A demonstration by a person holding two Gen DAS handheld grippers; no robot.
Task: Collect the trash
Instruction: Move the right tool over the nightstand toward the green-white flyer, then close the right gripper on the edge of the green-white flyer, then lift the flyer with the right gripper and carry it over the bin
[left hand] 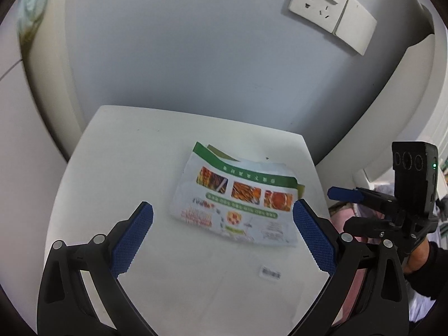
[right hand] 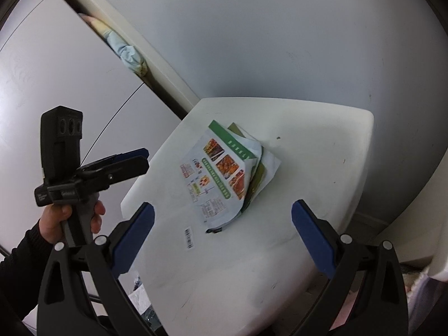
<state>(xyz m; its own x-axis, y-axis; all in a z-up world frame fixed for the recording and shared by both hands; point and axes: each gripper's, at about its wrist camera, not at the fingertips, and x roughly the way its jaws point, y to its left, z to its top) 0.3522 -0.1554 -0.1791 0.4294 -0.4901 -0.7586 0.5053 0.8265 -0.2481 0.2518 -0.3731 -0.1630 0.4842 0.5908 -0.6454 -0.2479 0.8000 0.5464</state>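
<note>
An empty food packet point(left hand: 238, 196), white with a green band and food photos, lies flat on a small white table point(left hand: 134, 151). It also shows in the right wrist view point(right hand: 224, 173), with a second olive-green wrapper point(right hand: 259, 173) partly under it. My left gripper point(left hand: 224, 229) is open and empty, hovering just short of the packet. My right gripper point(right hand: 222, 229) is open and empty above the table's near part point(right hand: 308, 145). Each gripper shows in the other's view: the right one point(left hand: 344, 194) beside the table's right edge, the left one point(right hand: 140, 158) off its left edge.
A small barcode sticker point(left hand: 270, 273) lies on the table near the packet. A grey wall with a white socket plate point(left hand: 330, 8) stands behind. A pale blue cloth point(right hand: 126, 50) hangs at the left. Crumpled plastic point(right hand: 140, 296) lies below the table.
</note>
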